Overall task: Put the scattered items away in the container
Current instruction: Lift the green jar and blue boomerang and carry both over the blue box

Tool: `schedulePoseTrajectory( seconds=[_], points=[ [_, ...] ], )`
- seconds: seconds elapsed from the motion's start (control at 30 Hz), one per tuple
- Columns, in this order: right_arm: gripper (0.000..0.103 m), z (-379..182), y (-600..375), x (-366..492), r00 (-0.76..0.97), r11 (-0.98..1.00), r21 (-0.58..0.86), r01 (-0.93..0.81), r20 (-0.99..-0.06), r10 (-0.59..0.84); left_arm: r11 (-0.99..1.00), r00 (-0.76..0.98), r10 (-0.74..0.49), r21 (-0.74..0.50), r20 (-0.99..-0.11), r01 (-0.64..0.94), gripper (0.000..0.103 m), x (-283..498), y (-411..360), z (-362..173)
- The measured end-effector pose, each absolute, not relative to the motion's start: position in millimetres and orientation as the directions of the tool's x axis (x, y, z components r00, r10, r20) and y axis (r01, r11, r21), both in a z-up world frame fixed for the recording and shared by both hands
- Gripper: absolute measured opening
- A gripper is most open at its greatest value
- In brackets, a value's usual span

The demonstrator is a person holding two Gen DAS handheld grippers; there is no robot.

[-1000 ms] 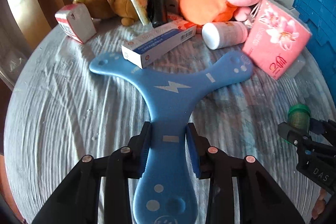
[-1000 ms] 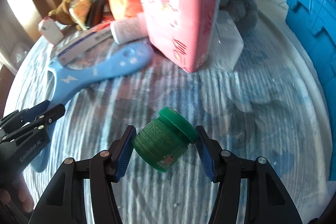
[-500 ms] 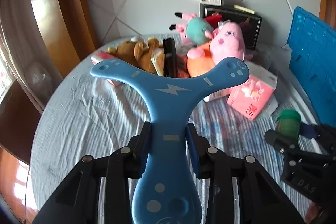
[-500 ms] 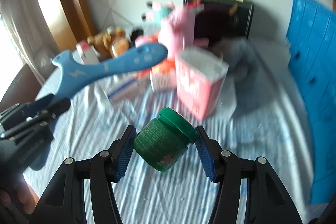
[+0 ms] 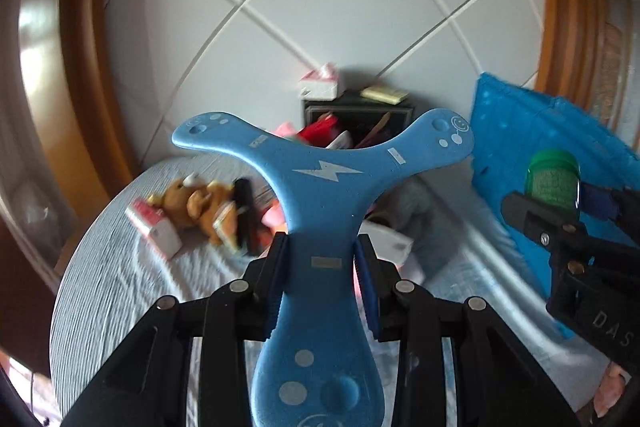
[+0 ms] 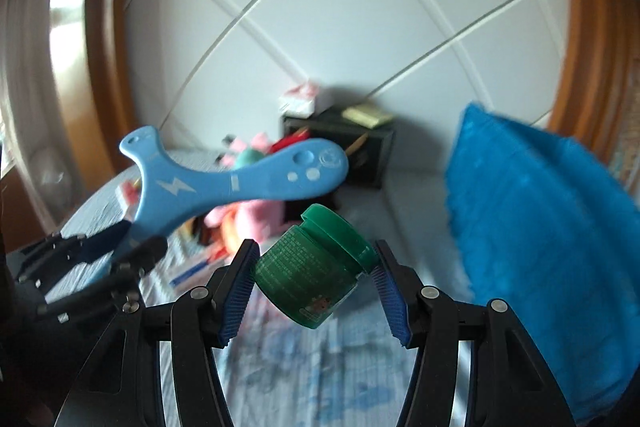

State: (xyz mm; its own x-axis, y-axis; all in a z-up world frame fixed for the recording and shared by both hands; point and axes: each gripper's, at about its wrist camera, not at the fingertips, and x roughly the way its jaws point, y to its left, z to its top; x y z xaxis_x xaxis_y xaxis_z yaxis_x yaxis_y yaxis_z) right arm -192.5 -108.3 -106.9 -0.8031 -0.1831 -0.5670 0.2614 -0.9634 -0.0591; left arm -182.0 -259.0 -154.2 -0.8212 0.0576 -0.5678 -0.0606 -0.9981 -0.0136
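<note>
My left gripper [image 5: 320,259] is shut on one arm of a blue three-armed boomerang [image 5: 324,171] with a white lightning mark, held in the air above the bed. My right gripper [image 6: 314,267] is shut on a small green jar [image 6: 312,267] with a green lid, tilted between the blue pads. The same jar [image 5: 554,181] and right gripper show at the right of the left wrist view. The boomerang [image 6: 236,179] and left gripper appear at the left of the right wrist view. A blue crate [image 6: 532,219] stands on the right.
On the striped bed sheet [image 5: 120,287] lie brown plush bears [image 5: 200,203], a red and white carton [image 5: 154,227], pink plush toys [image 6: 248,215] and a flat box. A black box [image 5: 356,119] with a tissue pack [image 5: 320,85] on top stands against the white padded headboard.
Both grippers have risen well above the bed with the boomerang and the jar, and tilted upward, so the headboard now fills the upper views. The items on the bed look farther away.
</note>
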Motion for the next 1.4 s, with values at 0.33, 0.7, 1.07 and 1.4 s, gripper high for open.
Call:
schedulePoseTrajectory(
  seconds=[0.33,0.7,1.07,1.4],
  points=[
    [0.057,-17,48,-215,-0.888,-0.993,-0.085,0.078,-0.458,-0.030,-0.965,-0.860,0.238,-0.010,-0.451,-0.261,0.033,-210,-95,-69],
    [0.057,8,278,-311,-0.858,-0.981,-0.193,0.027,-0.507,0.077,-0.928,-0.775,0.364,-0.134,-0.517,-0.347,0.033,-291,142,-12],
    [0.057,-85,384,-392,-0.683,-0.989,-0.151,0.006,-0.723,0.106,-0.962,-0.492,0.185,-0.055,-0.851,-0.268,0.033,-364,262,-141],
    [0.057,-153,389,-431,-0.550,-0.994,-0.067,0.084,-0.835,0.010,-0.955,-0.372,0.033,0.080,-0.927,-0.285,0.040,-371,275,-197]
  ],
)
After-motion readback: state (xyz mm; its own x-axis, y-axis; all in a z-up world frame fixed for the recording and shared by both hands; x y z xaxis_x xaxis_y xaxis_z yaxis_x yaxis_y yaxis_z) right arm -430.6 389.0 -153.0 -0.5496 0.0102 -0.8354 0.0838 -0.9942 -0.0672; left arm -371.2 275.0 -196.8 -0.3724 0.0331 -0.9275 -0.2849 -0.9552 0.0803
